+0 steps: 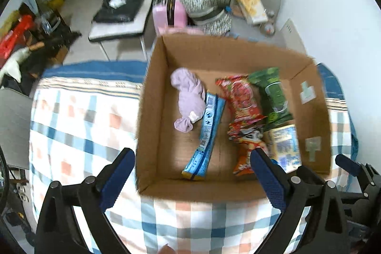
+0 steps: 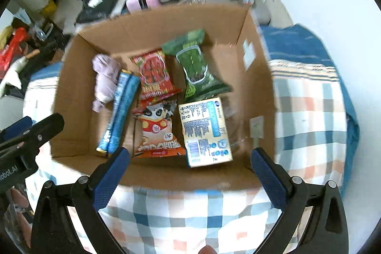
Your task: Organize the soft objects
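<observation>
Soft objects, six pieces, all lay inside an open cardboard box point(image 2: 78, 97) standing on a checked cloth point(image 2: 190, 213) over what looked like a bed.

Contents, left to right as seen from the right wrist:
- lilac cloth bundle point(image 2: 104, 77), against the left wall;
- blue packet point(image 2: 120, 111), long and narrow, touching the bundle, its long axis running from the near wall toward the far wall;
- red snack bag point(image 2: 154, 74), far half of the box;
- panda snack bag point(image 2: 157, 130), near half, overlapping the red one's lower edge;
- green snack bag point(image 2: 196, 66), far half, right of the red;
- cream carton pack point(image 2: 206, 132), near wall, just beside the panda bag.

Left hand-held gripper point(image 1: 191, 173): fingers spread wide, holding nothing, poised above the box's near-left corner, the blue packet straight ahead between the fingers.

Right hand-held gripper point(image 2: 190, 168): fingers likewise spread and empty, above the near wall, the panda bag and carton directly ahead.

Judgement: sorting appeared nearly complete. The left was nearer the bundle and blue packet, the right nearer the carton. Both views were motion-blurred.
</observation>
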`<state>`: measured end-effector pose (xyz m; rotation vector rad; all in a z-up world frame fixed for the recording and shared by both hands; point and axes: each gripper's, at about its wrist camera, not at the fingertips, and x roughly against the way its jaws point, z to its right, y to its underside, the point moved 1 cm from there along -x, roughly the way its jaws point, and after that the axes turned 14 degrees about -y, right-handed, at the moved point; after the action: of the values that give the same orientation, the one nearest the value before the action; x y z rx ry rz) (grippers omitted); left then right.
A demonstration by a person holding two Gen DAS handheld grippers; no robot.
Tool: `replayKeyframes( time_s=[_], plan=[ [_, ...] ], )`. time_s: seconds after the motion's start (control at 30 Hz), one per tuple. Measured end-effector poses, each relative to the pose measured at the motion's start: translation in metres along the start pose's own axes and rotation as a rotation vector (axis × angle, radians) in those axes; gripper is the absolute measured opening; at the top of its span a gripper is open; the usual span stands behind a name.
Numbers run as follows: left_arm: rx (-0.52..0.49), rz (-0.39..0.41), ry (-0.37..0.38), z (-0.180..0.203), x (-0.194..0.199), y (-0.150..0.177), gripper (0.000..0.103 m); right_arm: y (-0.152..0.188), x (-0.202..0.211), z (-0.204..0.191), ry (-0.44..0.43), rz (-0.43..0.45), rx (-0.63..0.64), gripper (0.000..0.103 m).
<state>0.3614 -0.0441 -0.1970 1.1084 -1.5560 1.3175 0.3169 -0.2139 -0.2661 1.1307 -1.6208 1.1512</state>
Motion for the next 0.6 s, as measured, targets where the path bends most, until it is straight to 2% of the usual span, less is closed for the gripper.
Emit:
replayKeyframes(
  time_s=[0.23, 0.43, 0.6],
  plan=[
    [0.026, 0.175, -0.042, -0.011, 0.097, 0.039, 0.099, 0.032, 0.099, -0.021, -0.020, 0.151, 0.034, 0.103],
    [0.055, 0.267, -0.056, -0.028, 0.172, 0.074, 0.099, 0.075, 0.200, -0.042, -0.030, 0.268, 0.086, 0.103],
    [0.073, 0.336, -0.059, -0.039, 0.223, 0.101, 0.099, 0.106, 0.256, -0.052, -0.056, 0.335, 0.107, 0.103]
  ],
)
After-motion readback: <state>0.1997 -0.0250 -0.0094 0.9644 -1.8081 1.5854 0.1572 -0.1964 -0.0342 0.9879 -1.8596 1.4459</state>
